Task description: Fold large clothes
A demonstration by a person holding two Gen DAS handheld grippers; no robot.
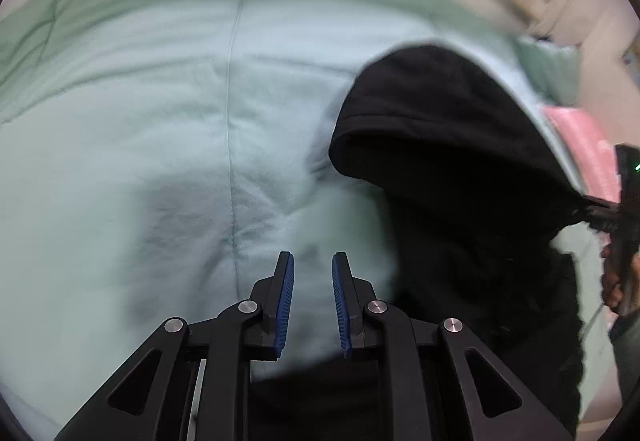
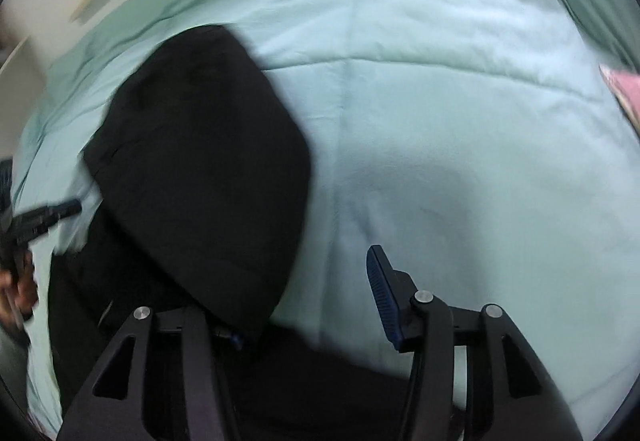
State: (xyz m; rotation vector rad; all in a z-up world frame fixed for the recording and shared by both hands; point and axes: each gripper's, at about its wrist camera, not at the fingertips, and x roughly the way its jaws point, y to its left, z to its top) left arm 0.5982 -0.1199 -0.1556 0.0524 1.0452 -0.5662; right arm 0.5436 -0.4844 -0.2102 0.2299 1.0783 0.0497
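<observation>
Black hooded garment (image 1: 452, 161) lies on a pale green quilt (image 1: 160, 121). Left gripper (image 1: 313, 301) jaws slightly apart, empty. Right gripper (image 2: 308, 305) jaws apart, garment edge between them, unclamped.

garment (image 1: 448, 145): black cloth, matt, soft and thick-looking, to the right of the left gripper; no weave can be made out in the blur
quilt (image 1: 160, 129): pale mint cloth, matt, lightly creased, with stitched seams, under and ahead of both grippers
left gripper (image 1: 313, 301): black frame, matt, looks like plastic; round pivot pins of bright brushed metal
pads (image 1: 285, 305): blue, ribbed, dull, rubbery in look
right gripper (image 2: 308, 305): same matt black frame and shiny metal pins; one ribbed blue pad shows
pink thing (image 1: 580, 153): matt, cloth-like, far right of the left gripper; too blurred to say more
</observation>
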